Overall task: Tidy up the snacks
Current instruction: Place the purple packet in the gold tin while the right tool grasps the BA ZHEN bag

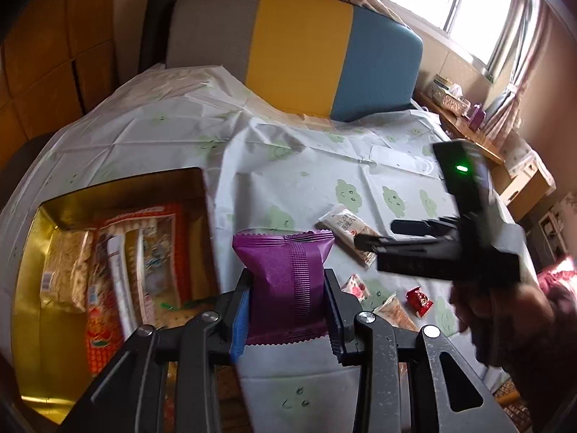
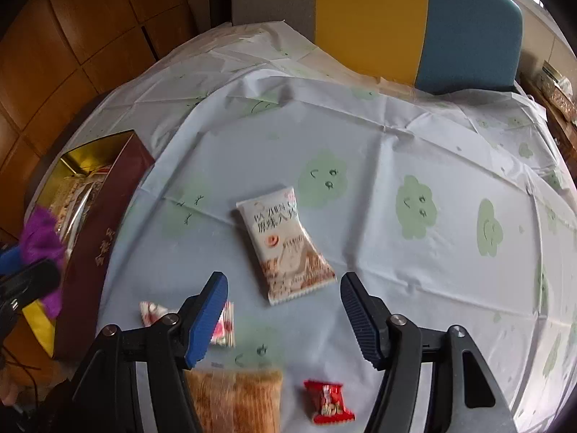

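Observation:
My left gripper [image 1: 286, 299] is shut on a purple snack packet [image 1: 285, 274], held upright above the tablecloth just right of the gold-lined box [image 1: 119, 187]. That box holds several packets, an orange one [image 1: 144, 252] among them. In the right wrist view my right gripper [image 2: 283, 296] stands open above the cloth, nothing between its fingers. A white snack packet [image 2: 283, 243] lies just beyond its tips. A small red candy [image 2: 328, 402], a tan cracker packet [image 2: 238, 397] and a pink-white wrapper [image 2: 223, 324] lie nearer. The purple packet [image 2: 41, 241] shows at the left edge.
A dark red box wall [image 2: 97, 238] stands left of the right gripper. A grey, yellow and blue headboard [image 1: 299, 54] rises behind the cloth [image 2: 396, 151]. A wooden shelf with baskets [image 1: 454, 108] stands at the right under a window. A person's hand [image 1: 505, 317] holds the right gripper.

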